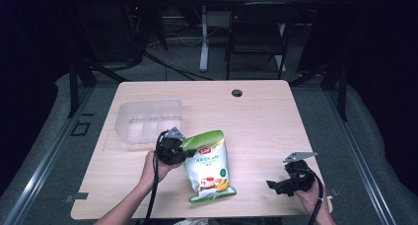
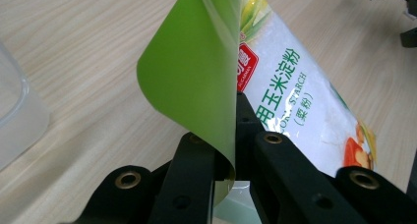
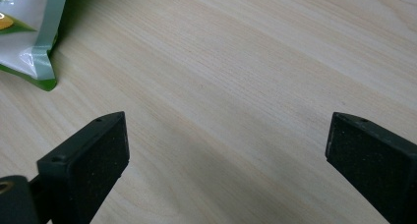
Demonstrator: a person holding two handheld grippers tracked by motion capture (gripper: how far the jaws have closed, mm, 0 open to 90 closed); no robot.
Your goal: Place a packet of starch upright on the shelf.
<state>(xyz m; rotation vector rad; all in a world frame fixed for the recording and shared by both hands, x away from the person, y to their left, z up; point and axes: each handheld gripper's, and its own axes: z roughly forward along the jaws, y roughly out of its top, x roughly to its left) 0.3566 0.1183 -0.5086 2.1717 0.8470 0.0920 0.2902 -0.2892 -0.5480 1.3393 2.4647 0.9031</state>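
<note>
A glossy green-and-white starch bag is seen lying on the pale wood-grain table, near its front edge and between the two hands. Its upper green edge is curled over and is pinched by the left gripper, whose black fingers are clamped on the thin film; in the left gripper view the flap is bent into a smooth curve above the jaws, with the printed white face of the bag running away to the right.

Just behind the left gripper, a translucent plastic bin with rounded corners and inner ridges is set on the table, close to the bag's top but not touching it. A small round cable hole is cut near the far edge.

The right gripper is held low over bare table well to the bag's right, its flat, matte fingers spread wide apart with nothing between them. A crimped bag corner is seen in its view.
</note>
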